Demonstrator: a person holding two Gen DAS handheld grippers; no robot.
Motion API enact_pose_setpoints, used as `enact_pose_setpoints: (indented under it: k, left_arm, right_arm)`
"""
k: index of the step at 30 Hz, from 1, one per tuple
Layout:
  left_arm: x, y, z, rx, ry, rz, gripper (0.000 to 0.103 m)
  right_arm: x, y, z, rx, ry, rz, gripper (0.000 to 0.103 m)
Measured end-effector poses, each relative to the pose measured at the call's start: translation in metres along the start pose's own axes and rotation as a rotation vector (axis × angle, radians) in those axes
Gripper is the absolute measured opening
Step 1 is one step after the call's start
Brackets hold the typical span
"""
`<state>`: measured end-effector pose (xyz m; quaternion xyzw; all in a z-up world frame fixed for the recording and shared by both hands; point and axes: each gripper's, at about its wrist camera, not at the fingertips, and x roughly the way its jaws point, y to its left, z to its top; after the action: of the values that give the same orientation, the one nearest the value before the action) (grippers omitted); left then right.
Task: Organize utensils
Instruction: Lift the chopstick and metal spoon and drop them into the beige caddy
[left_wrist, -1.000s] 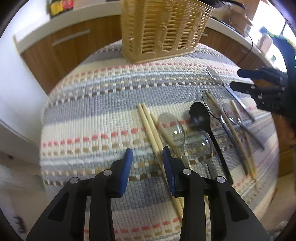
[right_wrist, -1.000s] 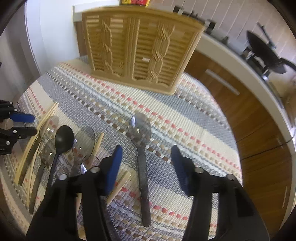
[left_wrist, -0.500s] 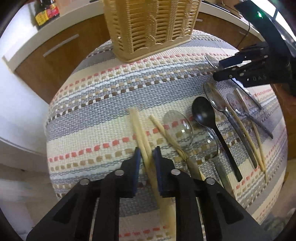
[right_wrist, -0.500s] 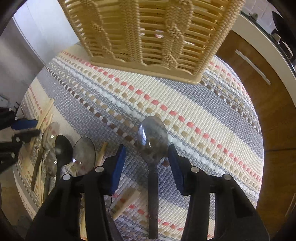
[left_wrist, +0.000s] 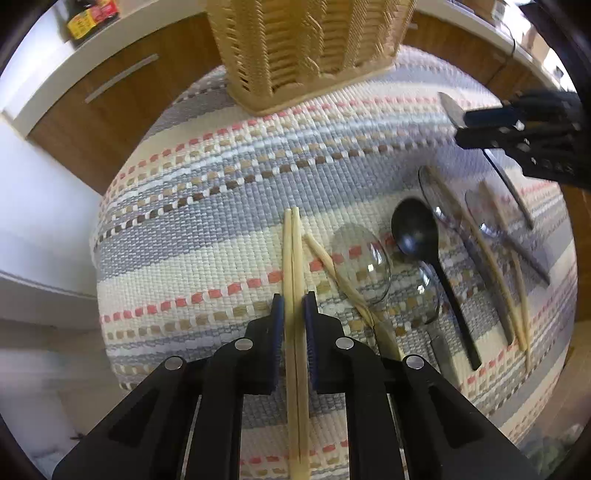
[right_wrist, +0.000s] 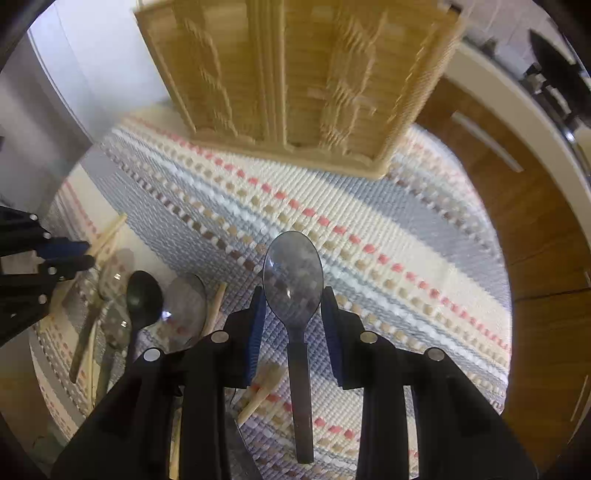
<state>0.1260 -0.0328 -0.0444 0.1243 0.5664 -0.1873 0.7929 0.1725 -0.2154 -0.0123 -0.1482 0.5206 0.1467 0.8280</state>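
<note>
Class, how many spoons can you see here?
6: one spoon between the right gripper's jaws; a black spoon mid-row; two clear spoons left of it; two more right. None obviously hidden.

Striped woven mat (left_wrist: 207, 221) over the surface, wicker utensil basket (left_wrist: 306, 48) at its far edge, spoons and chopsticks (left_wrist: 491, 258) lying scattered across it

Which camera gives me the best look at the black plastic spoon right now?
The left wrist view: the black plastic spoon lies there unobstructed from bowl to handle end on the striped woven mat. In the right wrist view its bowl shows, but the handle runs behind the right gripper body.
</note>
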Motion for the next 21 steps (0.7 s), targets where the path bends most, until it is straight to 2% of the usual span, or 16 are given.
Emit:
enact_pose_setpoints:
  k: [5, 9, 11, 15, 17, 21]
  left_arm:
    - [-0.058, 0.022, -0.01, -0.098, -0.249, -0.133, 0.009]
    - [-0.118, 0.036, -0.005, -0.136, -0.472, -0.203, 0.009]
    - [-0.147, 0.034, -0.001, -0.147, -0.564, -0.225, 0.009]
    - [-0.197, 0.025, 0.017, -0.156, -0.752, -0.22, 0.009]
    - [-0.216, 0.024, 0.036, -0.162, -0.82, -0.218, 0.009]
    - [-0.228, 0.018, 0.064, -0.19, -0.975, -0.18, 0.009]
  right_arm:
    - [-0.047, -0.008, -0.012, 0.07, -0.147, 0.033, 0.028]
    - [-0.093, -0.016, -0.022, 0.119, -0.319, 0.079, 0.028]
    - [-0.124, -0.022, -0.024, 0.148, -0.433, 0.106, 0.028]
    - [-0.172, -0.03, -0.015, 0.194, -0.616, 0.16, 0.028]
    - [-0.189, -0.037, -0.007, 0.215, -0.681, 0.17, 0.028]
    - [-0.211, -0.056, 0.022, 0.249, -0.797, 0.16, 0.028]
